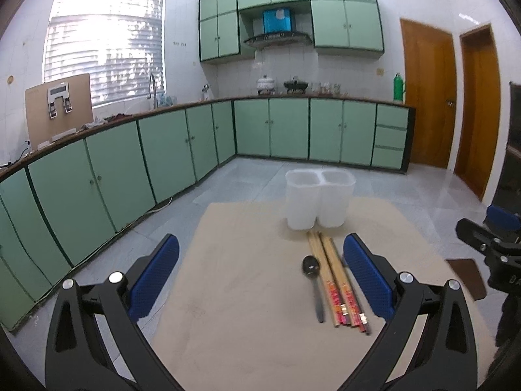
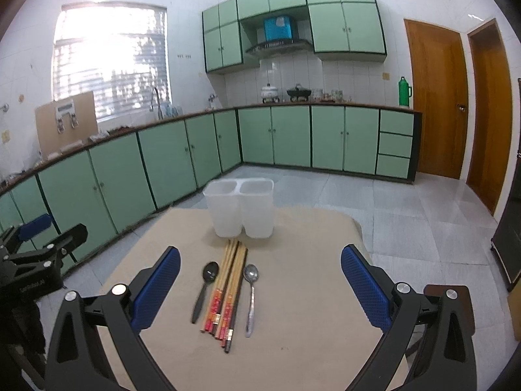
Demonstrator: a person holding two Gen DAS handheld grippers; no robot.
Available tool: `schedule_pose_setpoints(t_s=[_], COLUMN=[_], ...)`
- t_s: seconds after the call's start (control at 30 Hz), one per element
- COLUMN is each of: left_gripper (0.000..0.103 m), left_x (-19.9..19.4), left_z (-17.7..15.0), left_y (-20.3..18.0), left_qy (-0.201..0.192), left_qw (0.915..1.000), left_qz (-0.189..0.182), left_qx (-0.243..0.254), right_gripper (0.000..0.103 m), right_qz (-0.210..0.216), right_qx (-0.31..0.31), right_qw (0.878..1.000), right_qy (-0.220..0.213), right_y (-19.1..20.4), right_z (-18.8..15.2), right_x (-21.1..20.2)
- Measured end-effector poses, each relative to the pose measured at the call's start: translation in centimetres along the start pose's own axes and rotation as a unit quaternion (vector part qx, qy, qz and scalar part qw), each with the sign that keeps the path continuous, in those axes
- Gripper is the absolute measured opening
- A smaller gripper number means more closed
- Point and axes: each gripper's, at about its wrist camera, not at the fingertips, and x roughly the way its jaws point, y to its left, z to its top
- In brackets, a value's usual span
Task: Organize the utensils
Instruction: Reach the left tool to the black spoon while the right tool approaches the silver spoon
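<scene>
Both blue-padded black grippers, left gripper (image 1: 260, 273) and right gripper (image 2: 260, 285), hover spread wide and empty above the beige table (image 2: 306, 309).
Near the far edge stands a translucent white two-compartment plastic holder (image 2: 241, 207); in front lie wooden chopsticks (image 2: 229, 290), a black plastic spoon (image 2: 205, 288) left, a silver metal spoon (image 2: 250, 296) right.

Surface (image 2: 309, 293): low, covered edge to edge in beige cloth, standing on grey floor tiles (image 2: 407, 211).

Far end: translucent white two-compartment holder (image 2: 241, 208), upright, both compartments look empty.

Just in front of it: bundle of wooden chopsticks (image 2: 228, 290) lying lengthwise, plain tips nearly touching holder's base, red-and-gold decorated ends toward camera.

Left of bundle, close beside it: black spoon (image 2: 203, 290), bowl toward holder.

Right of bundle: metal spoon (image 2: 251, 296), same orientation, apart from the sticks.

Cloth's far right corner has a notched, uneven edge.
</scene>
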Motion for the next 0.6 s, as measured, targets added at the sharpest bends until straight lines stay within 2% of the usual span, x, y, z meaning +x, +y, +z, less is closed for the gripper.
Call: schedule_pose_setpoints(t_s=[0.17,0.27,0.47,0.6], left_gripper=[0.098,0.098,0.098,0.098], left_x=[4.4,6.8,10.3,11.8], left_z=[-0.9,-1.6,-2.6,-3.2], left_y=[0.1,0.1,0.2,0.4], left_qy=[0.039,0.061,0.097,0.116], left_qw=[0.9992,0.998,0.995,0.9929], left_qz=[0.009,0.014,0.018,0.02], left_qx=[0.007,0.011,0.016,0.015], right_gripper=[0.096,0.092,0.076,0.062], right_qz=[0.006,0.016,0.025,0.027], right_qx=[-0.003,-0.003,-0.026,-0.03], right_qw=[0.999,0.997,0.988,0.98], right_qy=[0.047,0.081,0.153,0.195], right_y=[-0.4,-0.5,0.0,0.0], right_z=[-0.8,-1.4,-3.2,-4.5], right_x=[5.1,8.6,15.5,18.4])
